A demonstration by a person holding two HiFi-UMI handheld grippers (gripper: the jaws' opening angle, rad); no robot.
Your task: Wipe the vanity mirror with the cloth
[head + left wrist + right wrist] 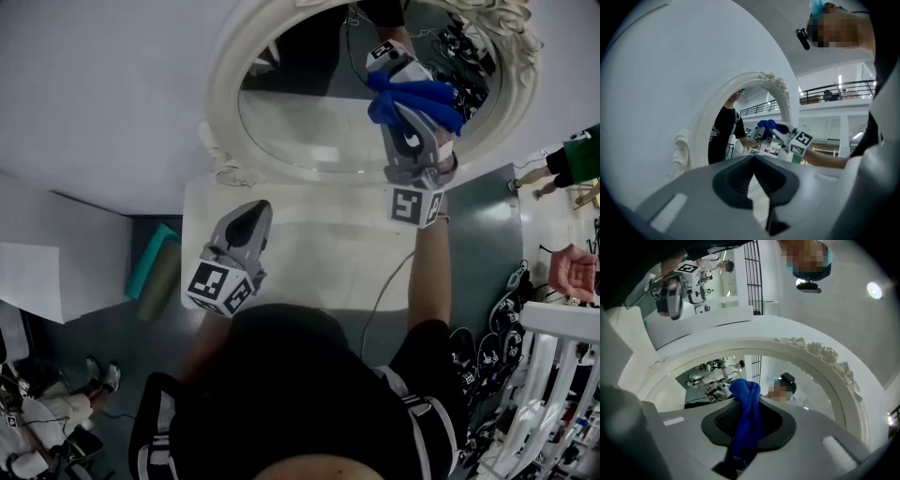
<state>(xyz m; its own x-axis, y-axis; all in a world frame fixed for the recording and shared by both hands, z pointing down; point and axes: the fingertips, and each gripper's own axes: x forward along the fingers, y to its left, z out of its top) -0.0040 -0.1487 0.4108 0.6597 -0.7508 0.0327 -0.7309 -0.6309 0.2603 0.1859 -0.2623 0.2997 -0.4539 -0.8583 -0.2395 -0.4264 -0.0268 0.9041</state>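
An oval vanity mirror (309, 127) in an ornate white frame (223, 84) stands at the back of a white table. My right gripper (410, 117) is shut on a blue cloth (412, 97), which it holds against the upper right part of the glass. In the right gripper view the cloth (746, 413) hangs out between the jaws, close to the glass (693, 385). My left gripper (255, 212) hovers shut and empty over the table's left front. In its own view the left gripper (752, 159) faces the mirror frame (705, 117).
The white table (309, 253) carries a thin cable (384, 291). A teal roll (150, 262) and a white box (47, 267) lie on the floor at left. At right are a white rack (553, 375), tangled cables and another person's hand (572, 272).
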